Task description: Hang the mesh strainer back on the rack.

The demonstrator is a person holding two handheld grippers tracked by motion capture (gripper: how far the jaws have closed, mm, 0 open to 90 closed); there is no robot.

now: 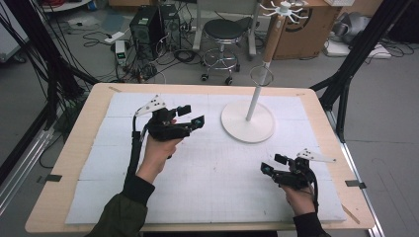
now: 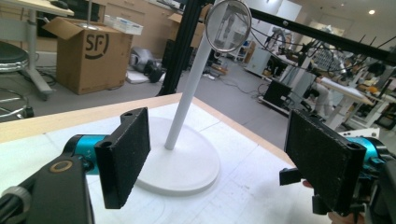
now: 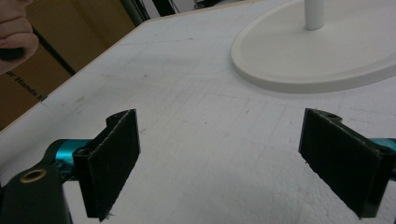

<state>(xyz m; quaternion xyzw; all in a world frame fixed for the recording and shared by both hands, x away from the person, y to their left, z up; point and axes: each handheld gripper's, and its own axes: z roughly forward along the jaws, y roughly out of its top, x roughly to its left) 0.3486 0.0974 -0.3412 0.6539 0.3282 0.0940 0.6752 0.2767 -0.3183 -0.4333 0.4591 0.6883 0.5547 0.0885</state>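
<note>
High view: the left gripper (image 1: 190,116) is held above the white mat (image 1: 212,168), jaws wide apart and empty, pointing at the stand (image 1: 247,121), which sits on the tabletop's (image 1: 74,143) far right part. The right gripper (image 1: 273,164) hovers low near the front right, jaws also spread, holding nothing.

Left gripper view: a cardboard box (image 2: 91,53) reads "SF". The open jaws frame the stand's base (image 2: 187,163) and pole (image 2: 189,93) without touching them.

Right gripper view: wide, empty jaws over the mat; the base (image 3: 317,56) lies beyond, well apart.
</note>
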